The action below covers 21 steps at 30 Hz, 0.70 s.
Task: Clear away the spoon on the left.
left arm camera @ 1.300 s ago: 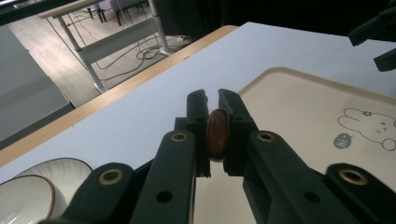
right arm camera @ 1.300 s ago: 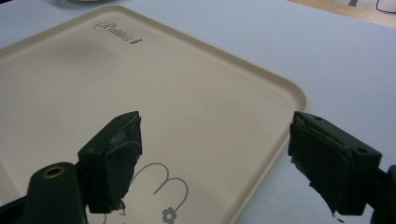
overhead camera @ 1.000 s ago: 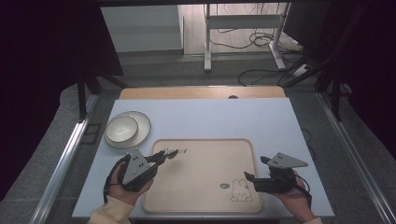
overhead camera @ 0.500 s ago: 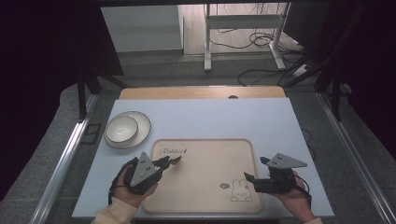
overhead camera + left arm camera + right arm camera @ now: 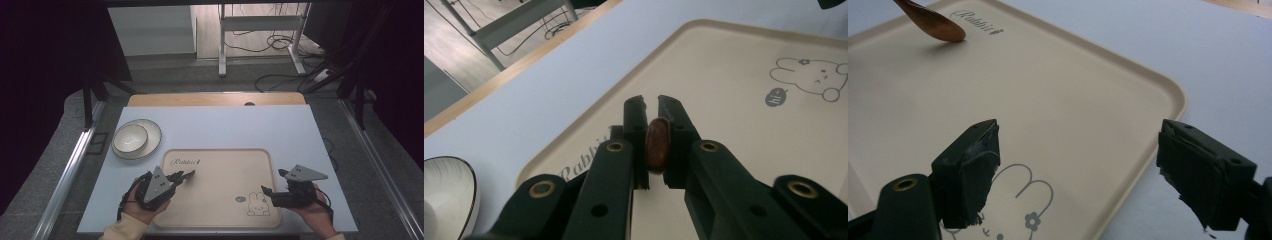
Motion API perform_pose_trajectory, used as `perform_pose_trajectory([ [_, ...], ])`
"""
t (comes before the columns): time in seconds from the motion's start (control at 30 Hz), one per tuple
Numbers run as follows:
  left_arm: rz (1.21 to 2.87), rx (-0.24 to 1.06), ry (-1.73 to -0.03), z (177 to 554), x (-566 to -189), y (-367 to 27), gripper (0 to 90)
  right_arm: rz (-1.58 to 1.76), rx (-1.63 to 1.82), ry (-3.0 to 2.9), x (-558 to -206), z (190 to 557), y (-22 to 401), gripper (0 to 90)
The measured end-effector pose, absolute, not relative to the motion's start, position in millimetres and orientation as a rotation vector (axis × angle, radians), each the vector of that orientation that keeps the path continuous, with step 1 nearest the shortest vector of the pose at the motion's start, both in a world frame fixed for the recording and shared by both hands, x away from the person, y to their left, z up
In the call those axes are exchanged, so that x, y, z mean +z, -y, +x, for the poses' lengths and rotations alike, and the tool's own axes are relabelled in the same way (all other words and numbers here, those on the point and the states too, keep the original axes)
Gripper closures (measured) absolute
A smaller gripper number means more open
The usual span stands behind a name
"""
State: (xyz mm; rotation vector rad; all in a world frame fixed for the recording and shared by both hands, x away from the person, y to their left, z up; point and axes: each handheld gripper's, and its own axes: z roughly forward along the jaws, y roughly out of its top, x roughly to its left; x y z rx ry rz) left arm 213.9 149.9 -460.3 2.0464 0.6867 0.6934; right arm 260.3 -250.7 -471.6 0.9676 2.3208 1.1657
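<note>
The left gripper [image 5: 182, 176] is clamping a small brown wooden spoon [image 5: 657, 142] between its nearly closed jaws, and the spoon is hanging just above the beige tray [image 5: 220, 160], over the tray's near-left part and close to the "Rabbit" lettering printed there. Compared with a second ago, this gripper has been drawing back and sinking toward the tray's near-left corner, so the spoon is now sitting lower over the tray than it was; in the right gripper view its rounded bowl [image 5: 935, 25] is casting a shadow right beneath itself, which suggests it is almost touching the surface. The right gripper [image 5: 267, 192] is waiting at the tray's near-right corner, beside the printed bunny, with its jaws spread wide and nothing between them, and it has hardly moved in that time. A white bowl on a plate [image 5: 131, 138] is standing off the tray's far-left corner, untouched. Judging by this descent, the spoon is probably being laid down on the tray, with release of the grip as the likely remaining step.
</note>
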Motion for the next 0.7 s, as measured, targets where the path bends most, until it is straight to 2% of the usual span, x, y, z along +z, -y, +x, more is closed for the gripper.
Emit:
perform_pose_trajectory([
  [0.37, 2.158, 0.718, -0.574, 207.8, -469.8, -136.1, 79.4, 0.965, 1.144, -2.320, -473.7, 259.6, 249.0, 17.6],
  [0.7, 2.269, 0.639, -0.499, 207.2, -482.9, -118.3, 81.9, 0.967, 1.135, -2.318, -474.5, 259.8, 249.1, 17.6],
])
